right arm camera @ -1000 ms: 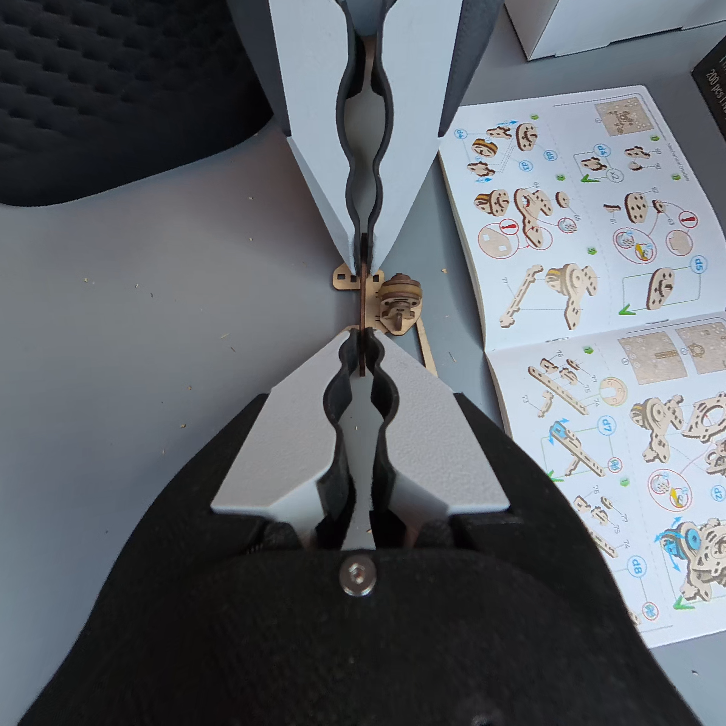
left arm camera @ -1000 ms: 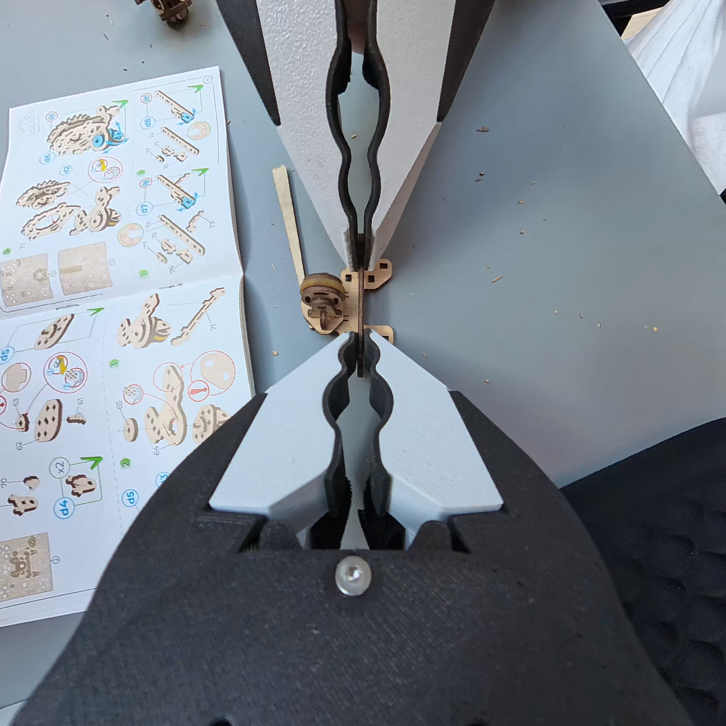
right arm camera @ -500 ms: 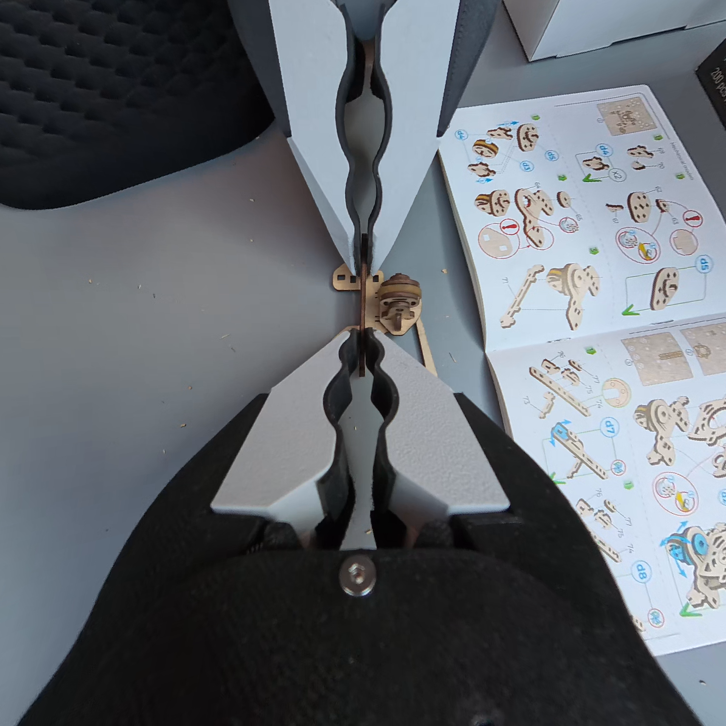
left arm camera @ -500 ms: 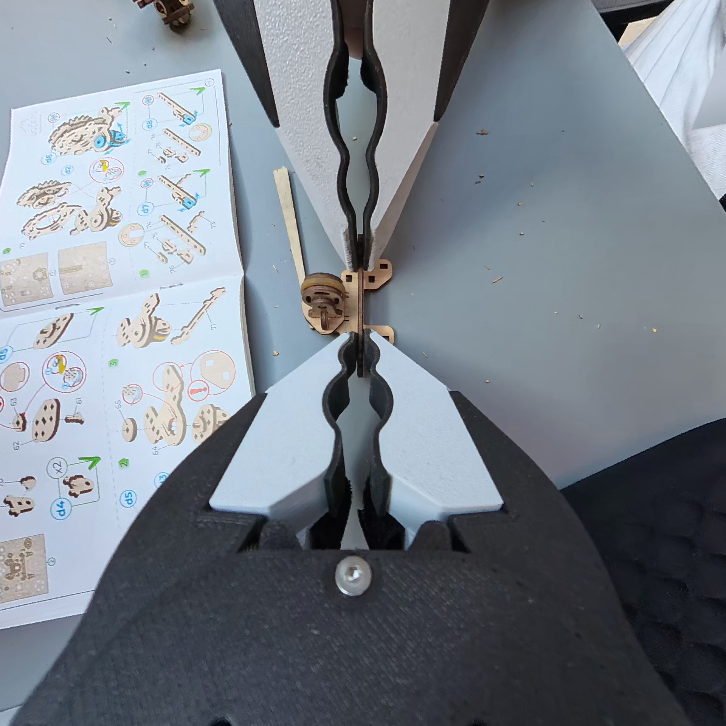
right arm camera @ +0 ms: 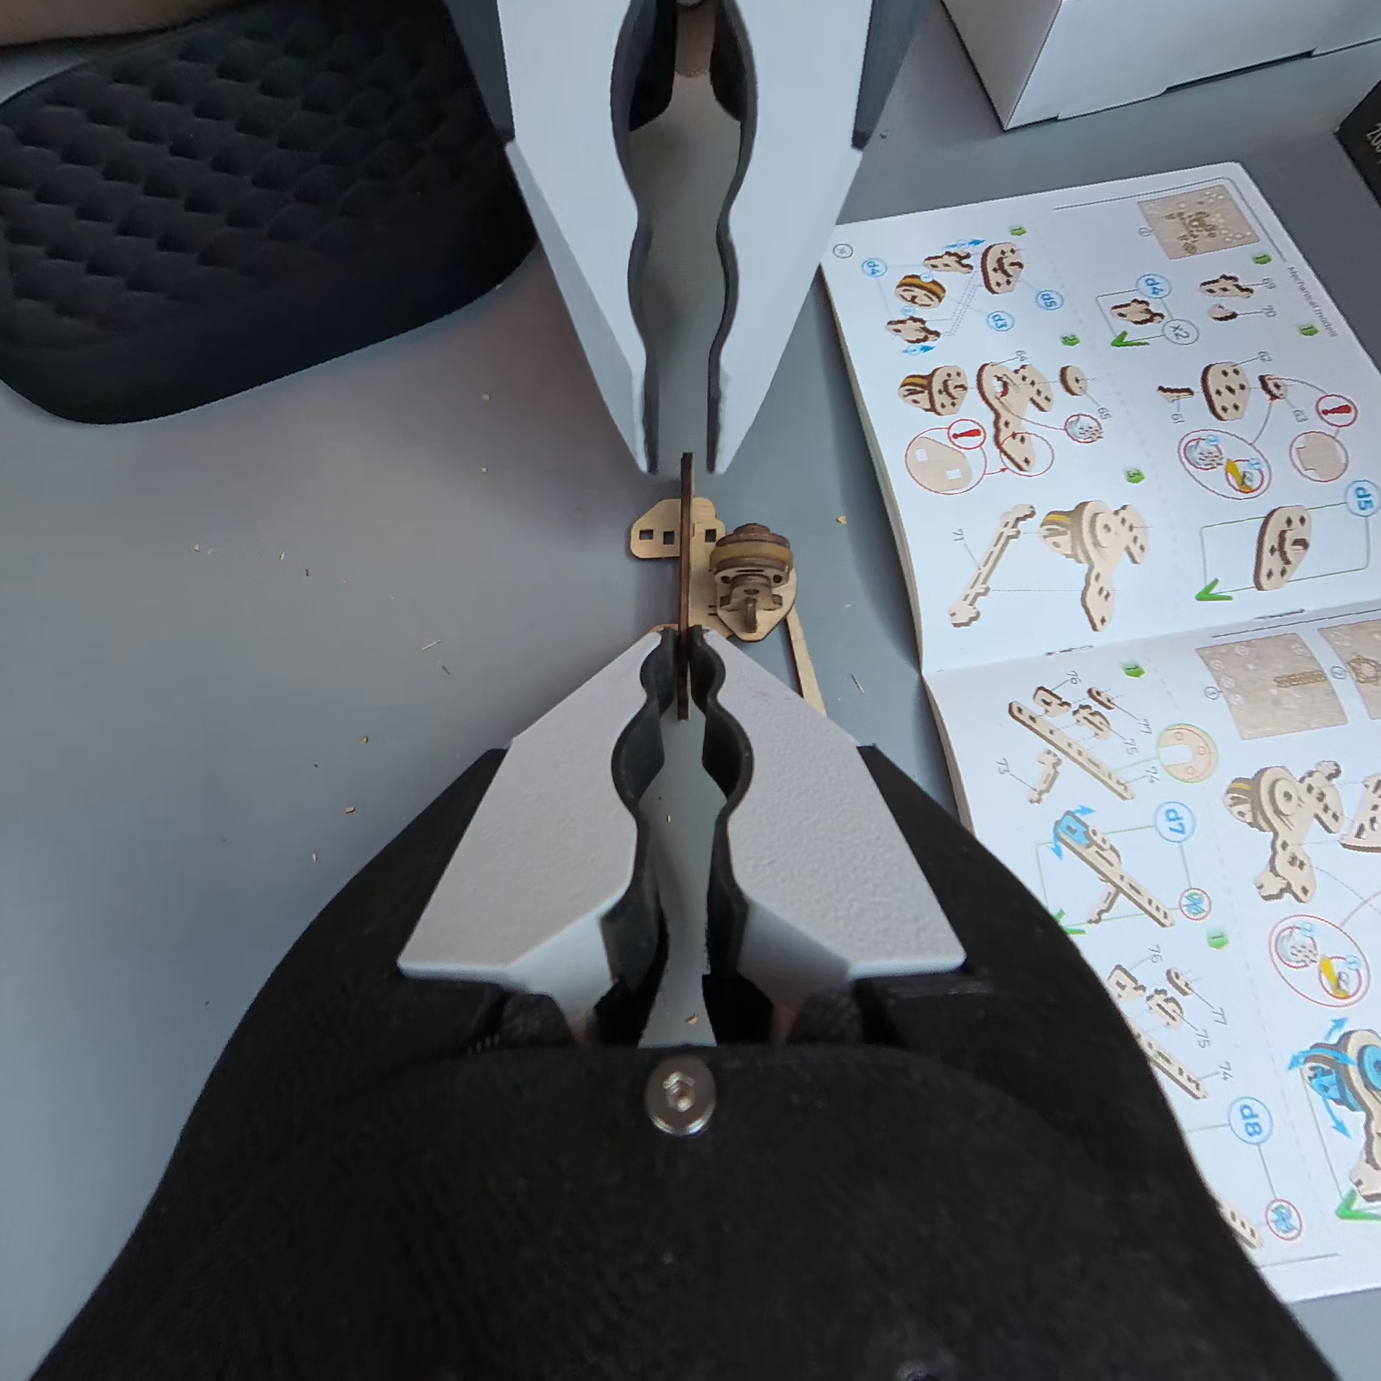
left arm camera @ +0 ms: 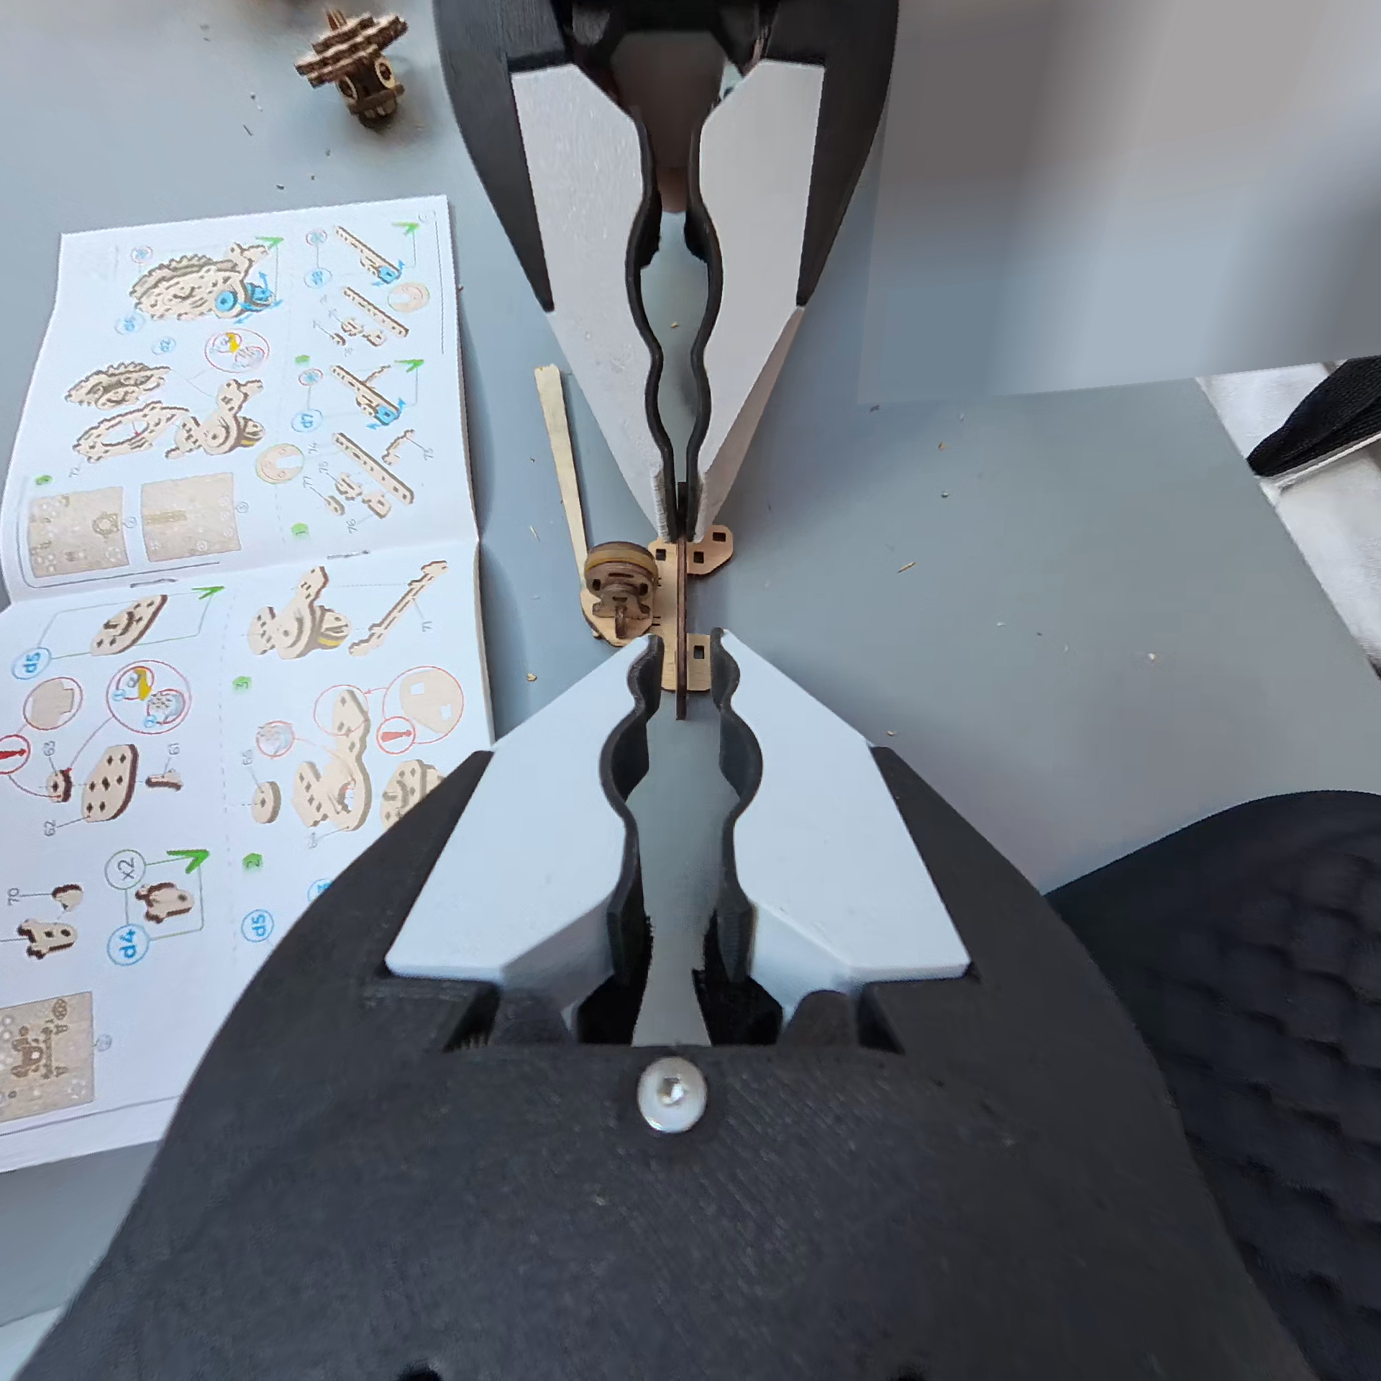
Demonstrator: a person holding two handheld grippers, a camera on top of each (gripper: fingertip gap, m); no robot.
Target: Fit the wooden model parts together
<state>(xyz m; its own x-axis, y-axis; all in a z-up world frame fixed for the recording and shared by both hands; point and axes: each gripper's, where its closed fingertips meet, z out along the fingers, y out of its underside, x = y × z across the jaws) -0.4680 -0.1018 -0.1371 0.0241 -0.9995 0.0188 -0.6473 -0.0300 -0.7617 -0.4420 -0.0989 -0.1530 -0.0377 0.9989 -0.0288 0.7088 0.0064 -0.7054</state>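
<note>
Wooden model part (left arm camera: pixel 681 598) edge-on, face hidden; right gripper (right arm camera: pixel 678 643) jaws pinching it, left gripper (left arm camera: pixel 681 650) jaws spread.

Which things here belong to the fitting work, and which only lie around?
In the job:
- wooden assembly, edge-on
- right claw, shut on it
- left claw, open
- instruction booklet

Lying about:
- wooden strip
- small gear piece
- white box

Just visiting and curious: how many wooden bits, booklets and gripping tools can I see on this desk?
Wooden pieces: 3 (held model part, loose strip, small gear cluster)
Instruction booklet: 1
Grippers: 2 (left gripper, right gripper)
Total: 6
</note>
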